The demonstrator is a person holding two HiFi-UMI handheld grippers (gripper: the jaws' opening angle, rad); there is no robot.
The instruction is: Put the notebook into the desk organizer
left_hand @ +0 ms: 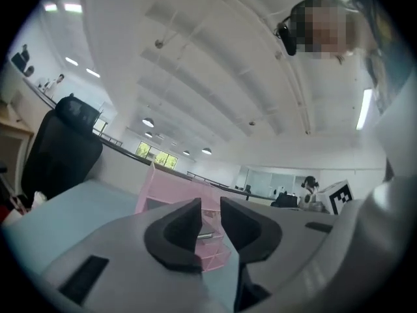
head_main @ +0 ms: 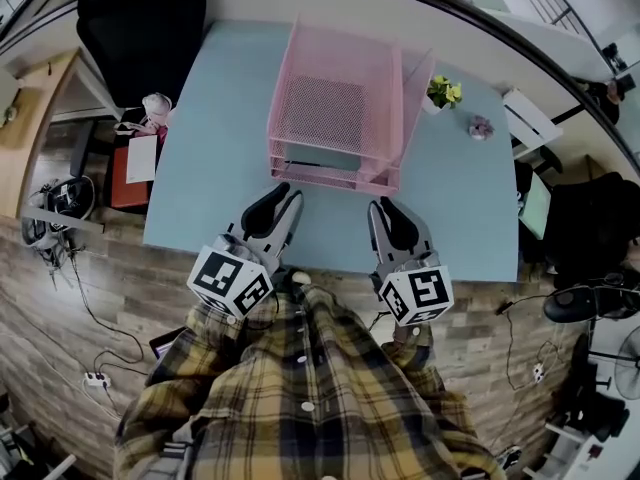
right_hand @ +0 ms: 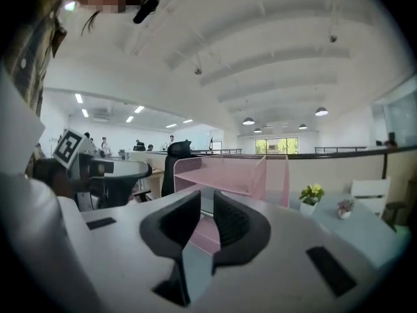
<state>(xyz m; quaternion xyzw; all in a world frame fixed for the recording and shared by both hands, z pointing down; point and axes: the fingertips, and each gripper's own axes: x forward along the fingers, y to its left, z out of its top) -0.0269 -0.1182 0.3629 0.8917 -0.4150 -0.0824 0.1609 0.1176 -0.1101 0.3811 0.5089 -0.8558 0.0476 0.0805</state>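
**Head view.** Pink mesh desk organizer (head_main: 342, 174), tiered, on a blue table (head_main: 215, 153). Top tray is empty. A thin dark strip (head_main: 300, 164) in a lower tier may be the notebook, but I cannot tell. No notebook lies on the table. Left gripper (head_main: 275, 198) and right gripper (head_main: 390, 213) sit just short of the organizer's front.

**Left gripper view.** Jaws parted, nothing between them.

**Right gripper view.** Jaws parted, nothing held. Potted plant (right_hand: 311, 194) stands beside the organizer.

**Handling, judged.** Light and flat, with covers that probably flex. Grip near the spine.

A pale blue table (head_main: 210, 148) stands on wood-plank floor (head_main: 110, 273), a black office chair (head_main: 140, 23) at its far corner.
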